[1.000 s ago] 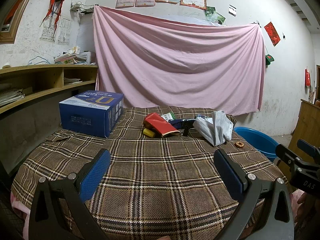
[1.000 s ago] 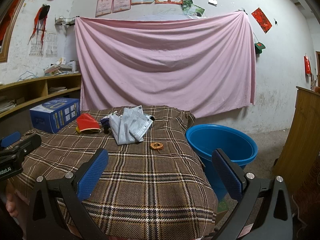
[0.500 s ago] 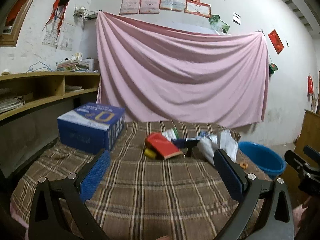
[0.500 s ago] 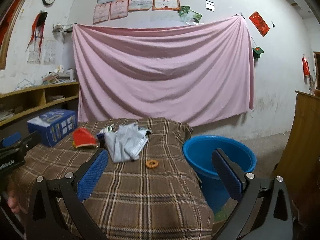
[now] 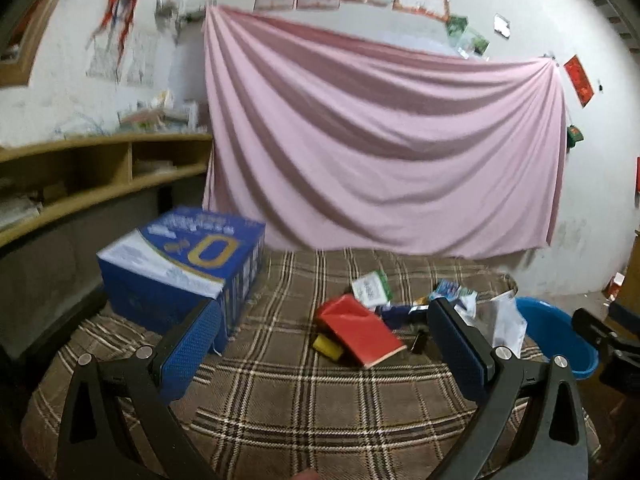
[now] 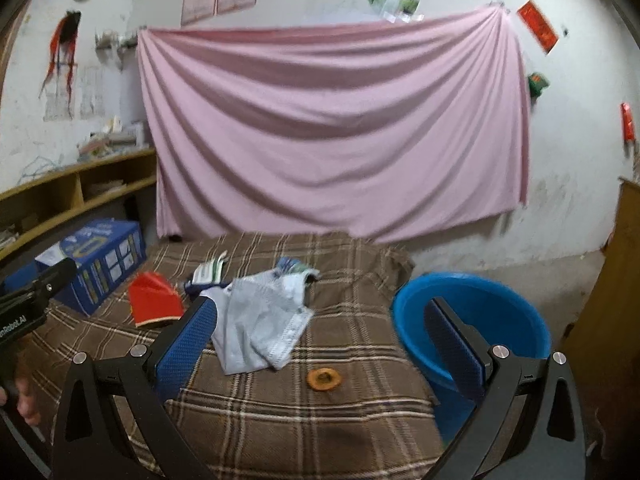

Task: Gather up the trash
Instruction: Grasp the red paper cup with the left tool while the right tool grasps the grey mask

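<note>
Trash lies on the plaid-covered table (image 5: 304, 400): a red packet (image 5: 358, 330) over a small yellow piece (image 5: 327, 345), a white-green wrapper (image 5: 370, 289), a dark blue item (image 5: 394, 314), grey-white crumpled bags (image 6: 260, 320) and a small orange ring (image 6: 324, 379). A blue basin (image 6: 480, 312) stands on the floor right of the table. My left gripper (image 5: 324, 344) is open, above the near table, short of the red packet. My right gripper (image 6: 320, 344) is open, above the table's right part, nearest the bags and ring. Both are empty.
A large blue carton (image 5: 180, 276) stands on the table's left. Wooden shelves (image 5: 100, 176) run along the left wall. A pink sheet (image 5: 380, 140) hangs behind. A wooden cabinet (image 6: 616, 300) stands at the far right.
Both grippers have moved forward toward the trash; the items look larger and nearer. Both views tilted up, then back down. The jaws stayed open.
</note>
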{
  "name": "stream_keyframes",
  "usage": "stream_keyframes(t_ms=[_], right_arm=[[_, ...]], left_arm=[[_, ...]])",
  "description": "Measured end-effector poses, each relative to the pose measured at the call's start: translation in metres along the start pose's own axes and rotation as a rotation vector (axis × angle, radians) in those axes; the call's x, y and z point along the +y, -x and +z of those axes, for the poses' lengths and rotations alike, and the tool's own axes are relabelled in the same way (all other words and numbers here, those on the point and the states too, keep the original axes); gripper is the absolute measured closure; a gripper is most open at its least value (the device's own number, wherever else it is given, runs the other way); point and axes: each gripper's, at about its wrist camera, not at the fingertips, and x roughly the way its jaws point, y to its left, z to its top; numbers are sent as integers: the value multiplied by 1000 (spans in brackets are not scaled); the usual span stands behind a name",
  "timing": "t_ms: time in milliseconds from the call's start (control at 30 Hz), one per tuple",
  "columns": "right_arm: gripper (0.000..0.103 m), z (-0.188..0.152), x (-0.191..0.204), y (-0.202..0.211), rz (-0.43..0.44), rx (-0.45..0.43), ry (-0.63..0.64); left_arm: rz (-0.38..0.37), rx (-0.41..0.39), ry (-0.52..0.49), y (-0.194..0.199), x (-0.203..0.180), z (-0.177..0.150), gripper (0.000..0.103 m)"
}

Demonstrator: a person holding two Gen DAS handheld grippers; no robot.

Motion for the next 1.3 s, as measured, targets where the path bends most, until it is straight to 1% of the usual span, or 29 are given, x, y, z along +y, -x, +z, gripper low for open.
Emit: stream_keyframes(t_ms=[133,200,233,267,300,367,400,433,467,567,700,800,833,867,900,967,1000,1067,1100,1200,1267,1300], right_arm=[[0,1,12,-28,16,104,39],[0,0,17,-38,34,145,54],[0,0,19,-42,44,162,57],[0,0,20,-48,52,187,61],[0,0,22,-53,55,208,63],[3,-1,23,-63,69,255,57],[4,-2,23,-69,75,280,51],[7,-4,24,-73,80,305,47],[10,-5,24,-77,88,326,44],[10,-8,27,-88,123,385,36],[10,-10,32,-98,144,430,47],[11,-11,36,-103,151,452,55],[15,-12,37,-106,152,462,61],[22,-12,40,-109,151,472,69],[25,-13,42,-111,148,484,77],[33,-15,45,-114,145,501,91],[35,-15,46,-114,143,499,96],[44,-15,46,-111,141,492,97],[45,-15,45,-110,143,490,92],[53,-15,41,-106,148,480,74],[62,-16,39,-102,153,475,62],[63,-16,36,-98,159,466,50]], left_arm=[[-34,91,42,-19,8,-4,3],[-47,144,46,-29,8,-6,6],[-57,170,46,-35,8,-7,14],[-71,198,44,-41,7,-9,24],[-86,229,44,-48,6,-11,29],[-114,280,52,-58,5,-15,45],[-134,307,64,-63,5,-16,48],[-154,331,78,-68,5,-18,53],[-164,349,88,-73,4,-19,56],[-179,403,128,-83,5,-19,63],[-195,444,174,-91,6,-18,66],[-206,480,195,-100,5,-14,76],[-210,490,205,-103,5,-14,79],[-213,496,215,-105,3,-15,84],[-218,503,224,-108,3,-15,87],[-227,511,249,-113,3,-15,90],[-228,510,262,-113,3,-15,91],[-235,502,266,-114,2,-14,93],[-238,493,262,-112,1,-13,93],[-253,468,240,-104,-1,-10,95],[-260,448,219,-99,-4,-8,95],[-258,435,207,-96,-6,-8,96]])
